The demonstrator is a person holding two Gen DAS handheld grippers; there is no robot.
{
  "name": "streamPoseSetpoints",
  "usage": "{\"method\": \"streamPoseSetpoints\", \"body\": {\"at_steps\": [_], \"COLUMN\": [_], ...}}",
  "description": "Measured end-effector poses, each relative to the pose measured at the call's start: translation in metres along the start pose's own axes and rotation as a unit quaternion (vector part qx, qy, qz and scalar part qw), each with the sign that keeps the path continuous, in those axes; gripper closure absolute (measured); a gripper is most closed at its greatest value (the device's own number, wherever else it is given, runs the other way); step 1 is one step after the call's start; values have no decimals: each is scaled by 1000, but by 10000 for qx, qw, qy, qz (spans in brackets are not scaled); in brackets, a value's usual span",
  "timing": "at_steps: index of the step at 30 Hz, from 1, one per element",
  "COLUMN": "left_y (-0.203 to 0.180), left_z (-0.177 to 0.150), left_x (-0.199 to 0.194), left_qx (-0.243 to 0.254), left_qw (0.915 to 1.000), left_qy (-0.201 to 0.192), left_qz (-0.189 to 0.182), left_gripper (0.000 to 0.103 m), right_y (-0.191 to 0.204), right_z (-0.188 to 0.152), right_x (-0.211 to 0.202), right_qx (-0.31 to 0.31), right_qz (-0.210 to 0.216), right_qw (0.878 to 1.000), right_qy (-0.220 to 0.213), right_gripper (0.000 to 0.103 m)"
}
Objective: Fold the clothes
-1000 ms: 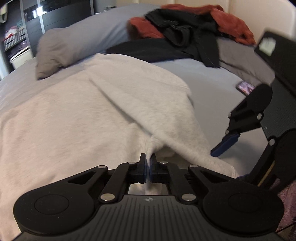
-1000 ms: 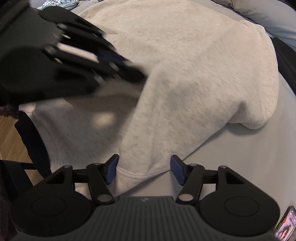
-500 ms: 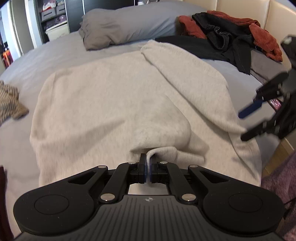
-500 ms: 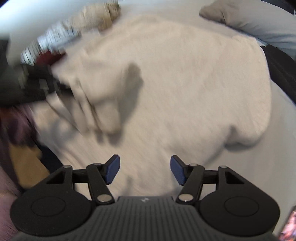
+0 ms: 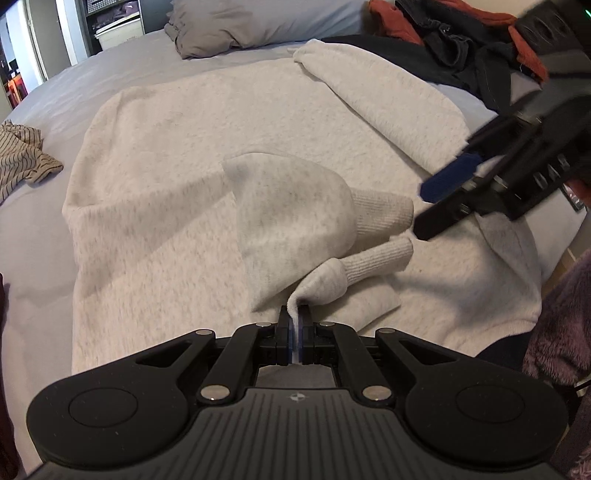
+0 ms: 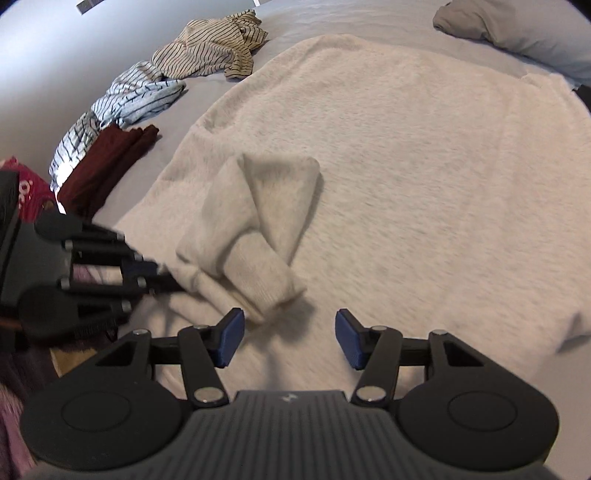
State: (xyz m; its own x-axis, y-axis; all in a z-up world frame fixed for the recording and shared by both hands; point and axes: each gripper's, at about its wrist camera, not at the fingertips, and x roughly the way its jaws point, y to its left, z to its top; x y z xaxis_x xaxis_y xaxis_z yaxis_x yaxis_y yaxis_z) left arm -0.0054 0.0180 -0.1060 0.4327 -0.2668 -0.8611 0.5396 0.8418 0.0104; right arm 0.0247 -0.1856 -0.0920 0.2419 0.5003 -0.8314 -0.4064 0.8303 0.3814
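Note:
A cream sweatshirt (image 5: 177, 155) (image 6: 406, 147) lies spread flat on the bed. One sleeve (image 5: 295, 218) (image 6: 258, 221) is folded in over its body, the ribbed cuff (image 5: 380, 251) (image 6: 266, 280) pointing to the near edge. My left gripper (image 5: 295, 325) (image 6: 162, 277) is shut on a pinch of that sleeve's fabric near the cuff. My right gripper (image 6: 290, 341) (image 5: 443, 199) hovers just above the sweatshirt beside the cuff; its jaws are closing with nothing between them.
Grey pillow (image 5: 251, 26) (image 6: 517, 29) at the bed's head. Striped shirts (image 6: 207, 51) (image 5: 22, 158) and a maroon garment (image 6: 107, 166) lie left of the sweatshirt. A black and rust clothes pile (image 5: 461, 33) sits far right. A purple fuzzy sleeve (image 5: 557, 325) is by the bed edge.
My left gripper carried the sleeve leftward across the sweatshirt's body and laid it folded over. My right gripper left the hem, swung toward the cuff and narrowed its jaws.

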Motion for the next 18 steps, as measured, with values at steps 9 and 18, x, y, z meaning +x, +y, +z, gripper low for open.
{"method": "streamPoseSetpoints", "body": {"at_steps": [9,18], "left_y": [9,39], "left_z": [-11,2], "left_x": [-2,-31], "left_qx": [-156,-561], "left_qw": [9996,9959], "left_qy": [-102,-257], "left_qz": [-205,-663], "left_gripper": [102,78], "right_y": [-10,16], "right_z": [7,25], "right_x": [42,-13], "right_qx": [1049,367], "right_qz": [481,-36], "right_qw": [9933,9975], "right_qy": [61,-598], "right_gripper": [58,96]}}
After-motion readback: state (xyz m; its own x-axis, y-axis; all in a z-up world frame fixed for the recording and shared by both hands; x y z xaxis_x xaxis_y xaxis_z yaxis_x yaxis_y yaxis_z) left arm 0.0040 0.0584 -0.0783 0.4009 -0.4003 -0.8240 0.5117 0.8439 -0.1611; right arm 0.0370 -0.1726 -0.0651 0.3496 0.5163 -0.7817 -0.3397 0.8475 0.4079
